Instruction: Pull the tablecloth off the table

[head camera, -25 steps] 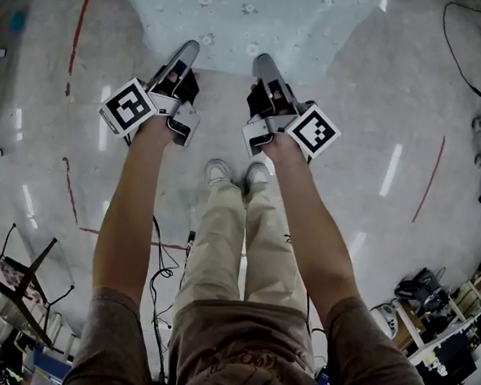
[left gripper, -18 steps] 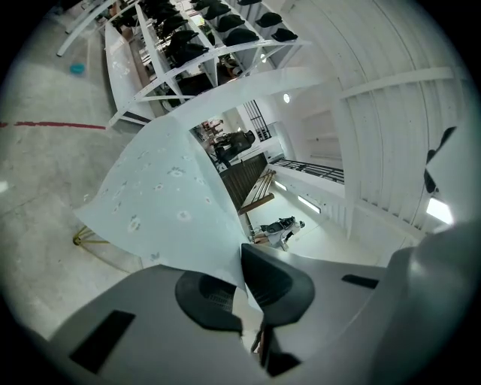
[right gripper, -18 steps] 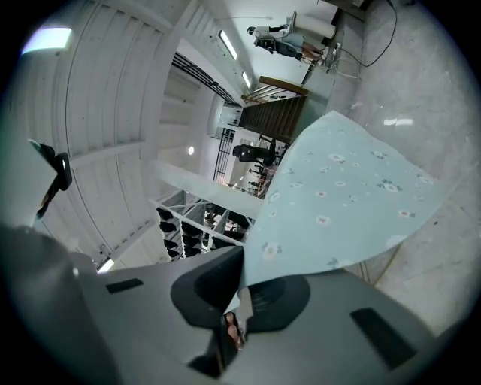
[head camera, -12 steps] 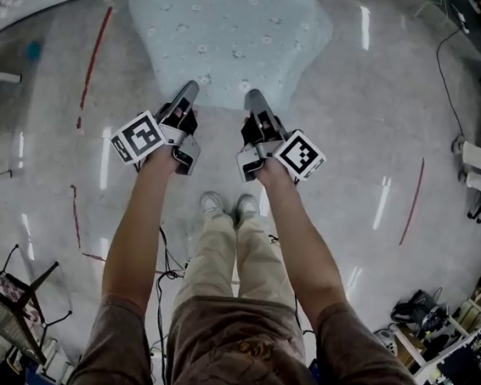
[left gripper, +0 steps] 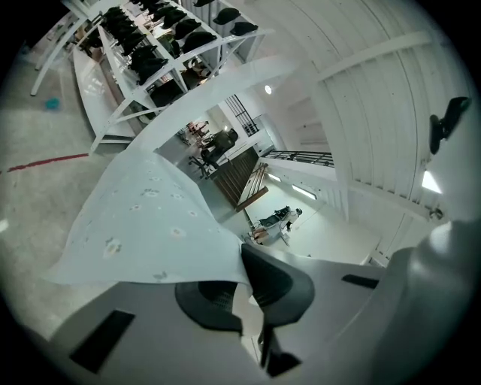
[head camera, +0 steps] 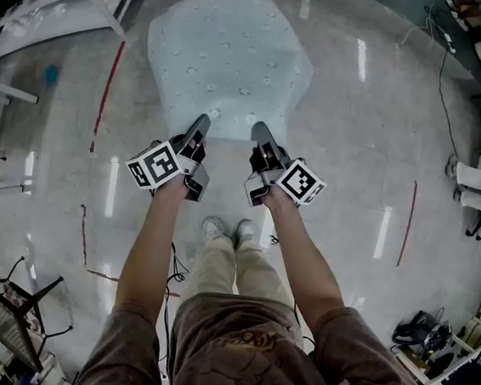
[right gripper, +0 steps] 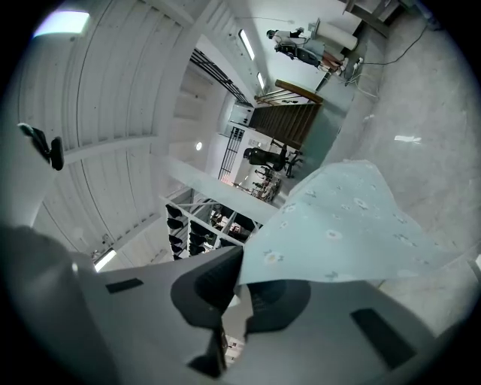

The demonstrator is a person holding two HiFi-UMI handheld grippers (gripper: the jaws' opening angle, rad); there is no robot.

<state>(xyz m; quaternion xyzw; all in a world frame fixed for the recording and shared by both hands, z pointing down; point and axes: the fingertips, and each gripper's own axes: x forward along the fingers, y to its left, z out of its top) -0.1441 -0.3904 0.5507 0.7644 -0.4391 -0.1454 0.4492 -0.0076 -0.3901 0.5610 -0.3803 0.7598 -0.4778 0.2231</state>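
The tablecloth [head camera: 229, 58] looks light, soft and floppy, best held along its near edge, where the left gripper [head camera: 201, 125] and right gripper [head camera: 261, 133] have fingers [left gripper: 278, 280] clenched on it.

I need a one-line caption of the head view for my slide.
The left gripper and right gripper each pinch the near edge of a pale spotted tablecloth over a shiny floor.

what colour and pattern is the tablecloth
The tablecloth is pale blue with small scattered pale flower prints; it shows best in the head view.
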